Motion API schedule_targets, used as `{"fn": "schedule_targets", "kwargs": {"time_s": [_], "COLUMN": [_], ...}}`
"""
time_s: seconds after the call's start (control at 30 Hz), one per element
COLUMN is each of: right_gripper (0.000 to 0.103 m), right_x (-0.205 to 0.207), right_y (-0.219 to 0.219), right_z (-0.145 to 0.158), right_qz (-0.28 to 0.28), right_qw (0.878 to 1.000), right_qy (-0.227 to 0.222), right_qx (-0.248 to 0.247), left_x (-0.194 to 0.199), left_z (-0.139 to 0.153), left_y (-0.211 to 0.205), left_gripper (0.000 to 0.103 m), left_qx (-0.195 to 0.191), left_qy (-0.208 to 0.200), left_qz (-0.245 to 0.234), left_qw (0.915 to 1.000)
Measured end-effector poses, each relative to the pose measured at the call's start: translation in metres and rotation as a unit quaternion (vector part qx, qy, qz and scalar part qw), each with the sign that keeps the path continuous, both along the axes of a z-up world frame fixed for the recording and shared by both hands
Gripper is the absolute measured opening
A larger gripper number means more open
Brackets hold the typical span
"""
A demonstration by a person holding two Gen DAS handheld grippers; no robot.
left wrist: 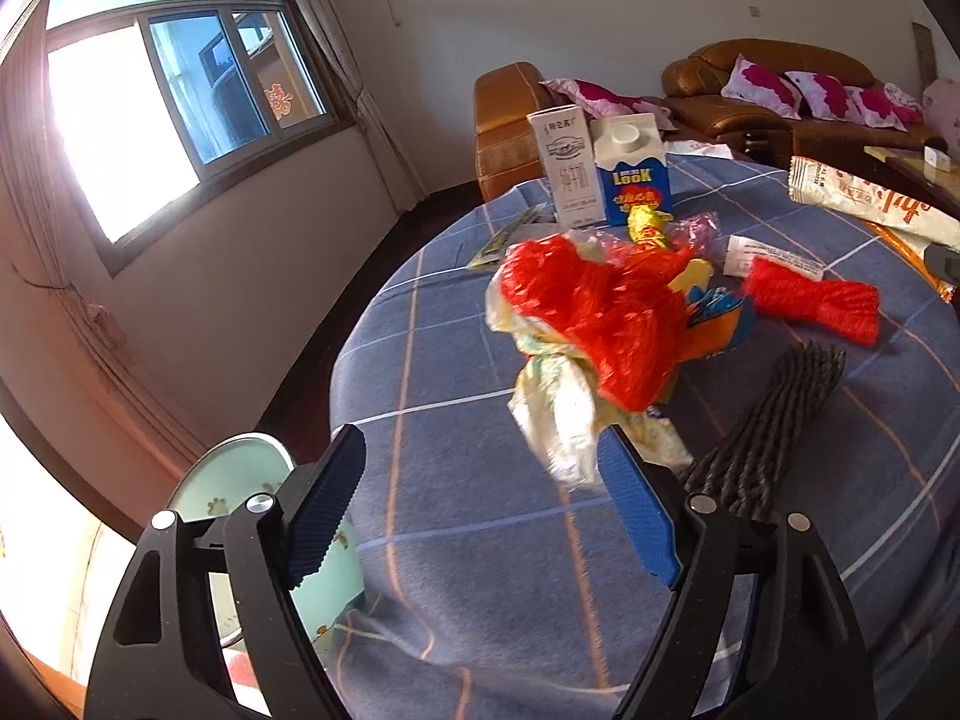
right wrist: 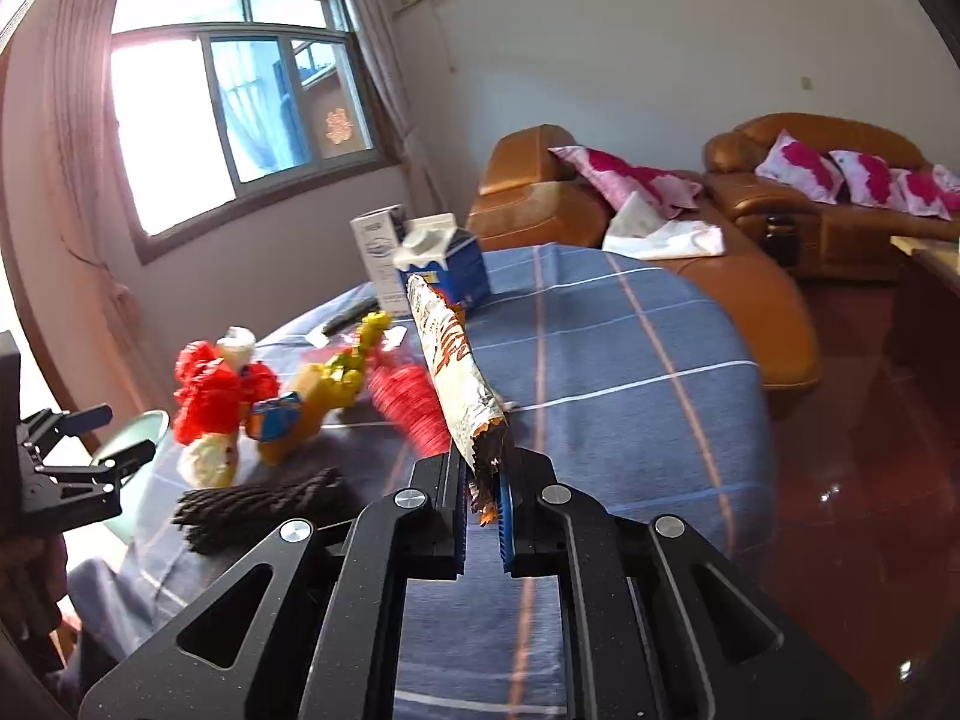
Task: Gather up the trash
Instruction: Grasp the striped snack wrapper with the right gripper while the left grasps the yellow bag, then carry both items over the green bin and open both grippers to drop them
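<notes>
My left gripper (left wrist: 480,468) is open over the blue plaid table (left wrist: 480,540), just short of a heap of crumpled wrappers: a red plastic bag (left wrist: 588,312) over a pale wrapper (left wrist: 558,414). My right gripper (right wrist: 483,492) is shut on the end of a long white and orange snack wrapper (right wrist: 450,354) and holds it up above the table (right wrist: 630,372). That wrapper also shows in the left wrist view (left wrist: 870,198). The red bag (right wrist: 210,390) and the left gripper (right wrist: 78,450) show at the left of the right wrist view.
Two cartons, a white one (left wrist: 567,168) and a blue one (left wrist: 633,171), stand at the table's far edge. A red mesh piece (left wrist: 816,300) and a dark rope bundle (left wrist: 774,420) lie on the cloth. A pale green bin (left wrist: 240,480) stands below the table's left edge. Brown sofas (right wrist: 840,204) stand behind.
</notes>
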State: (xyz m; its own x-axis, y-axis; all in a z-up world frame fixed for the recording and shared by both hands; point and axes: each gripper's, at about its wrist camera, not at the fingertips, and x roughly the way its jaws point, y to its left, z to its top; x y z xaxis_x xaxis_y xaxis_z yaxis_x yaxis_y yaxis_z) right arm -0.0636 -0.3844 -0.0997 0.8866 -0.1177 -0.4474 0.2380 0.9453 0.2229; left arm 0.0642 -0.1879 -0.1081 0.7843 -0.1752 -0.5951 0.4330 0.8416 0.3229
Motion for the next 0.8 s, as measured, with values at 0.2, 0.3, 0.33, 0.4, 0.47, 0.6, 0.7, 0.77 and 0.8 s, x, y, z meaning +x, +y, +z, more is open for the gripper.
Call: {"fn": "schedule_targets", "kwargs": {"time_s": [0.2, 0.3, 0.33, 0.4, 0.47, 0.6, 0.7, 0.77, 0.8], "right_gripper": [0.009, 0.009, 0.009, 0.009, 0.009, 0.009, 0.009, 0.009, 0.009], "right_x": [0.001, 0.001, 0.002, 0.003, 0.004, 0.003, 0.004, 0.005, 0.005], "right_y": [0.0, 0.002, 0.003, 0.003, 0.005, 0.008, 0.011, 0.014, 0.016], "right_z": [-0.009, -0.012, -0.013, -0.013, -0.013, -0.009, -0.005, -0.003, -0.002], "right_qz": [0.001, 0.006, 0.008, 0.011, 0.014, 0.017, 0.018, 0.019, 0.021], "right_qw": [1.0, 1.0, 1.0, 1.0, 1.0, 1.0, 1.0, 1.0, 1.0], "right_qy": [0.0, -0.001, -0.001, -0.002, -0.002, -0.005, -0.008, -0.009, -0.01], "right_qx": [-0.004, -0.003, -0.001, 0.001, 0.003, -0.001, -0.002, -0.005, -0.005], "left_x": [0.018, 0.024, 0.023, 0.019, 0.017, 0.013, 0.011, 0.008, 0.006], "left_z": [-0.027, -0.033, -0.033, -0.032, -0.029, -0.018, -0.007, 0.0, 0.003], "left_y": [-0.02, -0.019, -0.02, -0.023, -0.022, -0.01, 0.006, 0.015, 0.018], "left_gripper": [0.078, 0.049, 0.035, 0.021, 0.014, 0.012, 0.011, 0.011, 0.011], "left_qx": [0.009, -0.015, -0.019, -0.007, 0.001, 0.019, 0.024, 0.033, 0.04], "left_qy": [0.043, 0.087, 0.094, 0.088, 0.086, 0.059, 0.039, 0.019, 0.006], "left_qz": [-0.006, -0.024, -0.038, -0.051, -0.057, -0.049, -0.035, -0.026, -0.021], "left_qw": [0.999, 0.9958, 0.9947, 0.9948, 0.9947, 0.9969, 0.9983, 0.9989, 0.999]}}
